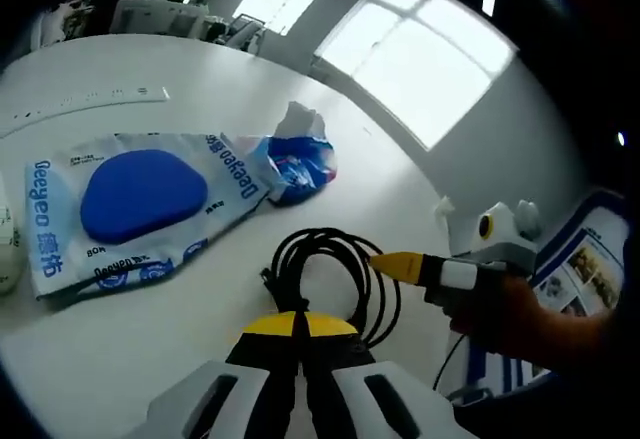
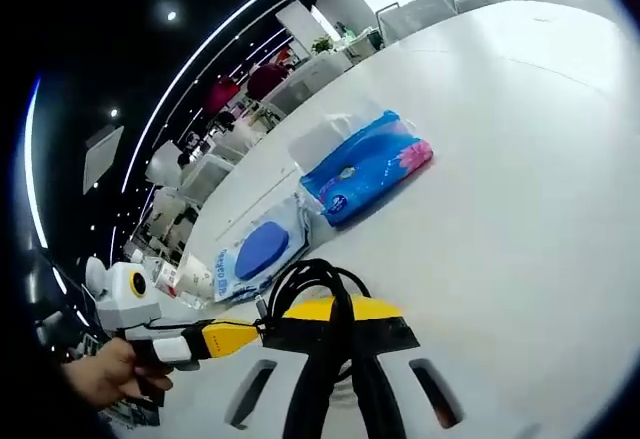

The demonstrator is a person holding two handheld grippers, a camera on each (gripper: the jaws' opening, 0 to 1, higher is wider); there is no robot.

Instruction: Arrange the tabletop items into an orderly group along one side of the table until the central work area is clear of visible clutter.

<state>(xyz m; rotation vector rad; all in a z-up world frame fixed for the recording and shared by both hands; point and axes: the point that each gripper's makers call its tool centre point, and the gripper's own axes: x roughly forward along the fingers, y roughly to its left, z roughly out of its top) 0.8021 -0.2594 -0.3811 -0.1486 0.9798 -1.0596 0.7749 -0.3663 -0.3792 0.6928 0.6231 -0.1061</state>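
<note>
A coiled black cable [image 1: 335, 259] lies on the white table [image 1: 150, 339] just ahead of my left gripper [image 1: 300, 325]. Its yellow-tipped jaws are shut, with a strand of the coil's near edge pinched between them. My right gripper [image 1: 392, 263] comes in from the right, held by a hand, its yellow tip closed on the coil's right side. In the right gripper view the cable [image 2: 312, 277] loops over that gripper [image 2: 342, 311] and runs down between its shut jaws. The left gripper [image 2: 228, 338] meets the coil from the left.
A white and blue wet-wipes pack [image 1: 140, 204] lies left of the coil, also the wipes pack [image 2: 262, 249]. A blue tissue pack [image 1: 297, 166], [image 2: 368, 167] lies behind the coil. A white cup [image 1: 8, 249] stands at the left edge. Bare tabletop [image 2: 540, 209] stretches to the right.
</note>
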